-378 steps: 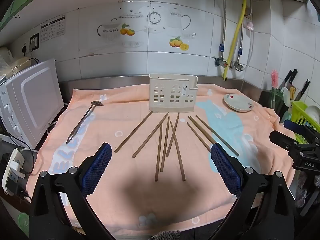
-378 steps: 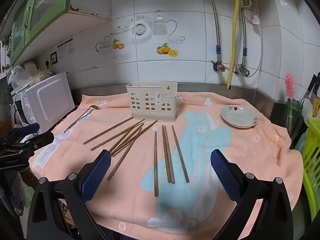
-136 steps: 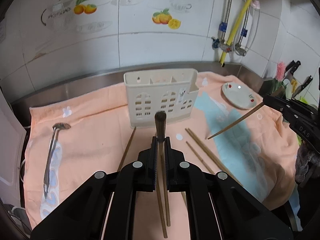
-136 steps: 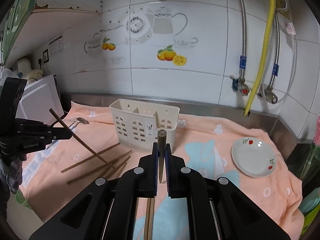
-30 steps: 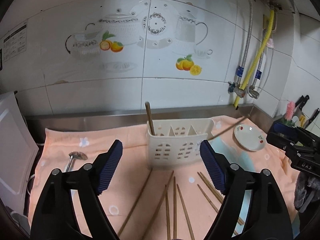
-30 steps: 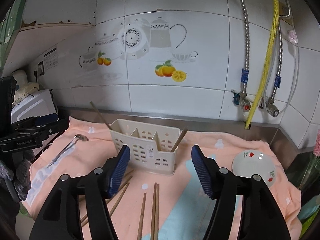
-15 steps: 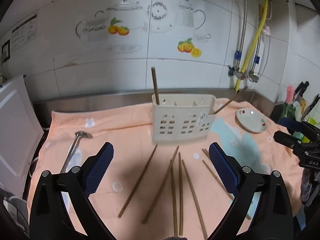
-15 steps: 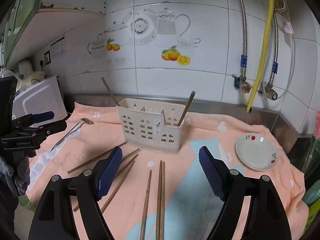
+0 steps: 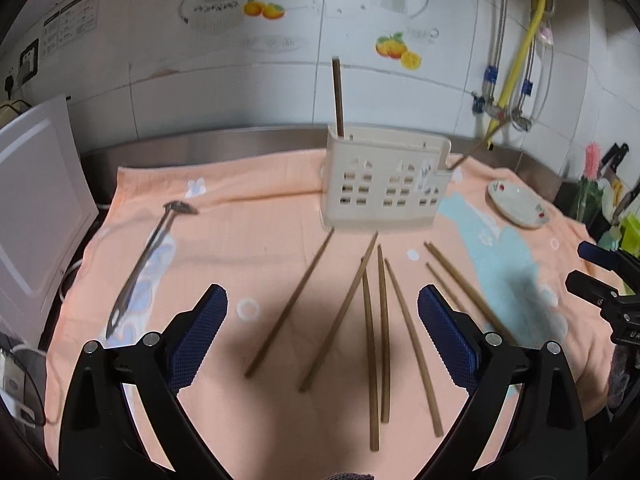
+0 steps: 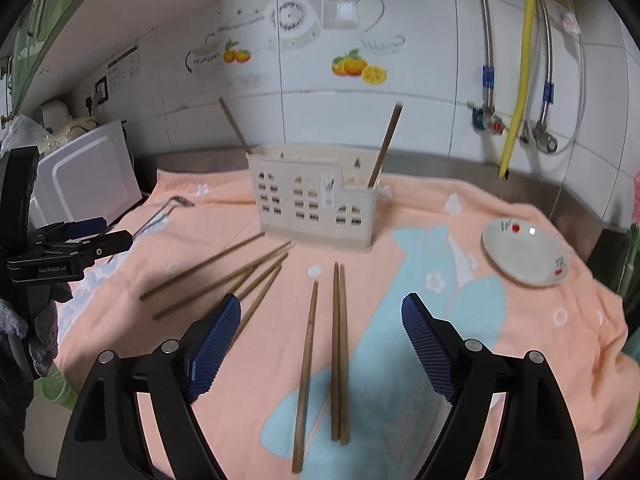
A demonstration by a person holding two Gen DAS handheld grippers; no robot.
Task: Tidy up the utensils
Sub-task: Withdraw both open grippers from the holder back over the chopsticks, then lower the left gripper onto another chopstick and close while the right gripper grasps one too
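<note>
Both grippers have dropped back toward the loose sticks since half a second ago, the holder now sitting farther off in each view. Our left gripper (image 9: 322, 334) and right gripper (image 10: 320, 342) both hang spread wide and hold nothing. Two brown wooden chopsticks already stand in the cream plastic utensil holder with house-shaped cut-outs (image 9: 384, 182) at the far middle of the peach towel (image 9: 256, 240) — one upright at its left end (image 9: 338, 96), one leaning out at its right end (image 10: 385, 146). We judge the next pick to be the risky part. On the right, a touching pair (image 10: 339, 352) lies just beside a single stick (image 10: 306, 364), so a closing grip could catch two at once or roll the neighbour aside. On the left, several more (image 9: 374, 344) fan out close together, with the same danger — and a grasp taken near one tip would let the stick swing and miss a slot. Soft towelling may also snag the pads. A metal ladle (image 9: 148, 264) waits at the left, well apart from the sticks; a small white dish with red print (image 10: 524, 254) sits at the right.
</note>
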